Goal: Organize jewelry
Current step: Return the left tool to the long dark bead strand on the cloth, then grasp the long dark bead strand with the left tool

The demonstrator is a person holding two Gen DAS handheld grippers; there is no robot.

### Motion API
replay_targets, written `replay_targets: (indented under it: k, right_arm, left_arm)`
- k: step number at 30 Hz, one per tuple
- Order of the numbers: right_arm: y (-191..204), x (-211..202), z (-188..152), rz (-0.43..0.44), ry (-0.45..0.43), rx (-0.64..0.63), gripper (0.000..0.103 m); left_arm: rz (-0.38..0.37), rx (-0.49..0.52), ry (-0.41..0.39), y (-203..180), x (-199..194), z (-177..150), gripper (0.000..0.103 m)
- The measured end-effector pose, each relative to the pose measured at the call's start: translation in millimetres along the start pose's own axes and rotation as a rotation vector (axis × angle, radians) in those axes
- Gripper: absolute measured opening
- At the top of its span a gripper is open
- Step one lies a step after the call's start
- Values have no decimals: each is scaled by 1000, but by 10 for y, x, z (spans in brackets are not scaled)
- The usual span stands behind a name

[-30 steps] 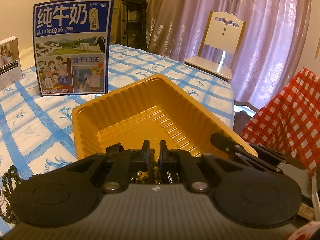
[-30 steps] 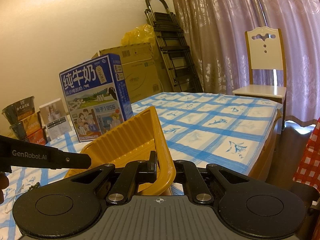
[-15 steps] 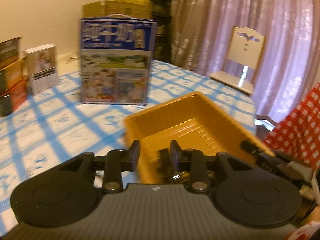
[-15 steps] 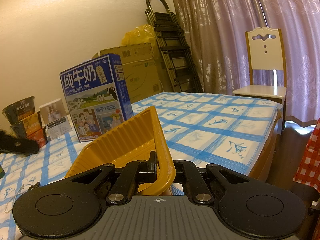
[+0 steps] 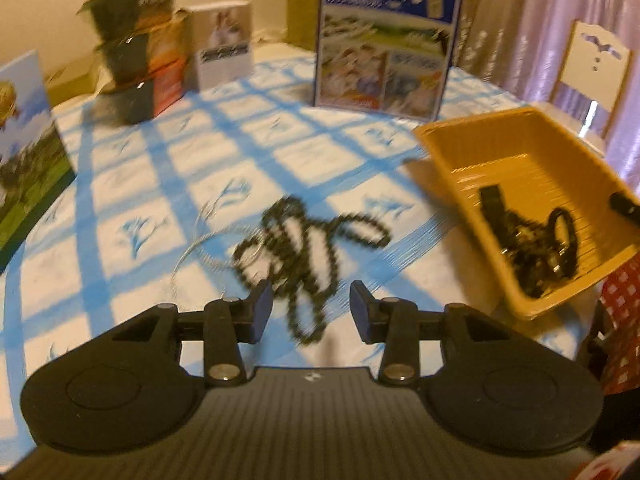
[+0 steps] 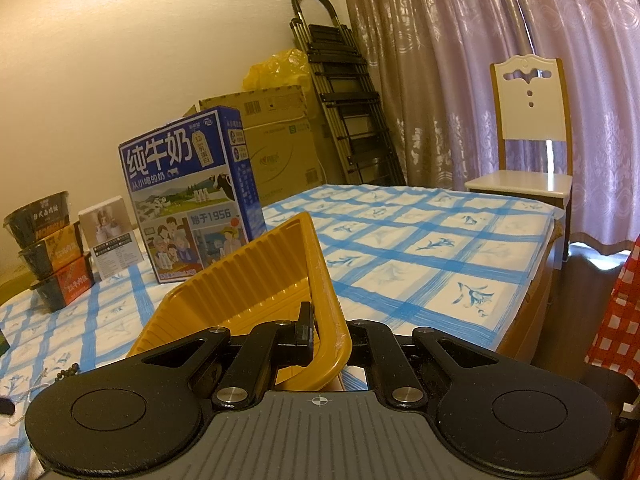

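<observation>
A long black bead necklace [image 5: 308, 240] lies tangled on the blue-checked tablecloth, with a thin silver chain [image 5: 200, 244] beside it on the left. My left gripper [image 5: 311, 310] is open and empty, just short of the necklace. An orange plastic tray [image 5: 448, 148] sits tilted at the right with dark jewelry [image 5: 536, 244] in its low corner. My right gripper [image 6: 330, 332] is shut on the tray's rim [image 6: 328, 312] and holds the tray tilted up.
A blue milk carton box [image 5: 388, 36] stands at the back of the table. Stacked noodle bowls [image 5: 132, 52] and a small white box [image 5: 222, 48] stand at the back left. Another box [image 5: 24, 160] is at the far left. A white chair [image 6: 532, 136] and curtains are beyond the table.
My left gripper has opened, left dark jewelry in the tray, and swung left over the table to the black bead necklace. The right gripper still holds the tray's rim.
</observation>
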State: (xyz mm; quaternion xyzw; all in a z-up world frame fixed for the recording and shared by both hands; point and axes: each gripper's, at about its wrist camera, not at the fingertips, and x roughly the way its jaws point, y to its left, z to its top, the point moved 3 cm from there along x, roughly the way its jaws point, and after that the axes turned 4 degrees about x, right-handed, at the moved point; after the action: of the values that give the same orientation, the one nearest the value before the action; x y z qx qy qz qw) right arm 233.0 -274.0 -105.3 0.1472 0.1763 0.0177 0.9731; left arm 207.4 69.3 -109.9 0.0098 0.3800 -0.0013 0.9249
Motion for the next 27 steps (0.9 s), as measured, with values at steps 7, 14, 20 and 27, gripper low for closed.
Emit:
replay_targets:
  k: [7,14,20,27]
  right_arm:
    - [5,4,-2,0,0,-1,7]
    - [0,0,0,0,0,0,7]
    - [0,0,1,0,0,0,7]
    - [-1,0,1,0,0,0,7]
  left_arm:
    - [9,-22,21,67,136,-42,45]
    - [-2,-13,28,25,385,48,48]
    - [-5,22,34,-5,608,143,57]
    - [20,60,62,-38,843,163,55]
